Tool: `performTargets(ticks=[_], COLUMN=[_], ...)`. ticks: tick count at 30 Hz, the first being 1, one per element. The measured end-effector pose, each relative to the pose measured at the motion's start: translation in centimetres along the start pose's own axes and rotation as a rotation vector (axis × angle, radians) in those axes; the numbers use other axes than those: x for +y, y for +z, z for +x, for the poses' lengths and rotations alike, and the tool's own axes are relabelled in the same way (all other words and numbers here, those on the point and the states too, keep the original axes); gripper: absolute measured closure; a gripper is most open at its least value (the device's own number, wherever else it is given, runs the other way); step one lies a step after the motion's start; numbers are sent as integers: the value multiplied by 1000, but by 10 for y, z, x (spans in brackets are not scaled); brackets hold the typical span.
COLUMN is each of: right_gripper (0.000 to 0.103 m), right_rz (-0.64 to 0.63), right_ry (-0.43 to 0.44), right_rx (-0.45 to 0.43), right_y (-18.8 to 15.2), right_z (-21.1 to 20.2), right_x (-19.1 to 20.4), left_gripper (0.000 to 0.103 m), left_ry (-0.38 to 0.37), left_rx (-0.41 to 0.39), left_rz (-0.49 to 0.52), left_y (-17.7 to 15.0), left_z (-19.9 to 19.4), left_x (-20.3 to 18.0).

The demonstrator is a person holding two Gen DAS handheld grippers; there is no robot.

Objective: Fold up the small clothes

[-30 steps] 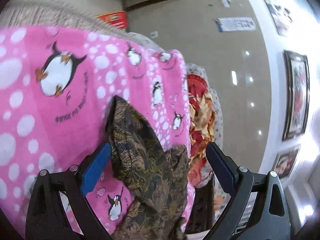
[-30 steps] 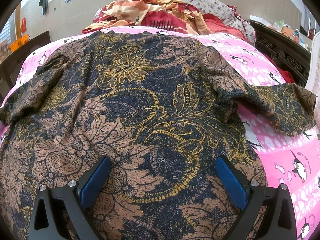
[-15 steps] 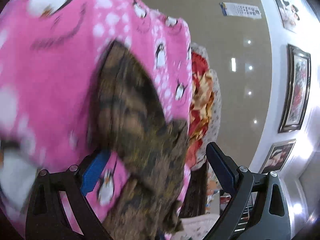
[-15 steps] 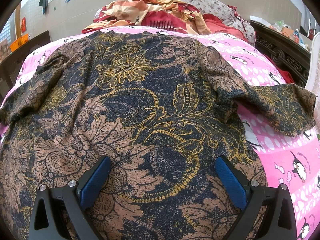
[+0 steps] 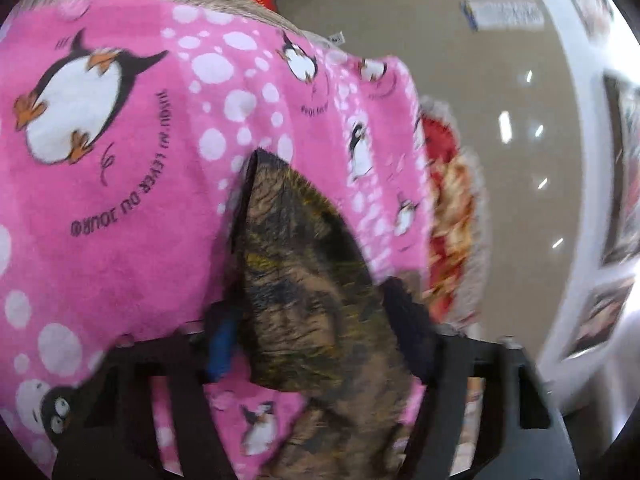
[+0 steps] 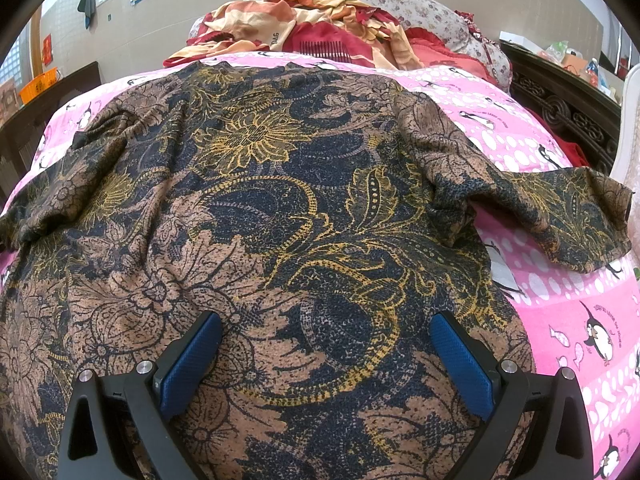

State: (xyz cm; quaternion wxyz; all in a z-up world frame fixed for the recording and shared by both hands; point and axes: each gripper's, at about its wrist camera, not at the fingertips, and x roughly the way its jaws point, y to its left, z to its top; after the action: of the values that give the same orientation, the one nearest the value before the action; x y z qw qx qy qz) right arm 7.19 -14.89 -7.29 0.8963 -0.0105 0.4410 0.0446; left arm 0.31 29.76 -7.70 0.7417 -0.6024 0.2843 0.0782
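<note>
While the brown-and-navy floral batik shirt (image 6: 280, 220) lies spread flat on the pink penguin-print fleece blanket (image 6: 560, 320) covering the bed, pink margin shows along its right side and past the left sleeve. Its long axis runs from the hem, near the right camera, to the collar by the crumpled red-and-orange bedding (image 6: 320, 28); the right sleeve (image 6: 560, 216) reaches toward the dark carved bed frame (image 6: 568, 116). The right tool (image 6: 326, 364) hovers wide open above the hem, unmoved. The left tool (image 5: 316, 344) has just been closing around the left sleeve (image 5: 304, 264) (blur hides whether the pads press it yet), having been wide apart earlier.
</note>
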Motion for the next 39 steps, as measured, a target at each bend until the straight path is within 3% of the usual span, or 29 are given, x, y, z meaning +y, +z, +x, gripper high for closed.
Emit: performTargets(ticks=[1,2,4,7,9,12,14,17,20,24,28,31,33,36,37,39], right_gripper=[0,0,0,0,0,0,0,0,0,0,0,0,0,0,0,0], right_rz=[0,0,1,0,0,0,0,0,0,0,1,1,1,2,2,3], right_ry=[0,1,1,0,0,0,1,1,2,1,2,3,3,4,5,6], right_rx=[0,0,1,1,1,1,1,1,1,1,1,1,1,1,1,6], right_y=[0,0,0,0,0,0,0,0,0,0,0,0,0,1,1,1], right_z=[0,0,0,0,0,0,0,0,0,0,0,0,0,0,0,0], right_x=[0,0,0,0,0,0,0,0,0,0,0,0,0,0,0,1], left_gripper=[80,93,98,98,98,98,98,98,98,98,98,98,97,96,92,86], left_ry=[24,65,128,202,224,280,323,382,407,308,152,88,109,208,269,316], left_rx=[7,15,2,-120,-211,-333,-372,-397,-392,-319,-185,-73,18,137,184,267], left_rz=[12,28,91,325,426,497,519,541,565,646,865,1005,1077,1183,1214,1226], left_y=[-1,0,2,13,32,74,93,114,111,75,-4,-72,-115,-174,-193,-212], left_z=[2,3,-3,-36,-64,-101,-115,-121,-111,-89,-34,16,60,124,146,165], left_x=[-1,-3,-14,-56,-77,-90,-92,-90,-85,-110,-173,-206,-210,-194,-186,-169])
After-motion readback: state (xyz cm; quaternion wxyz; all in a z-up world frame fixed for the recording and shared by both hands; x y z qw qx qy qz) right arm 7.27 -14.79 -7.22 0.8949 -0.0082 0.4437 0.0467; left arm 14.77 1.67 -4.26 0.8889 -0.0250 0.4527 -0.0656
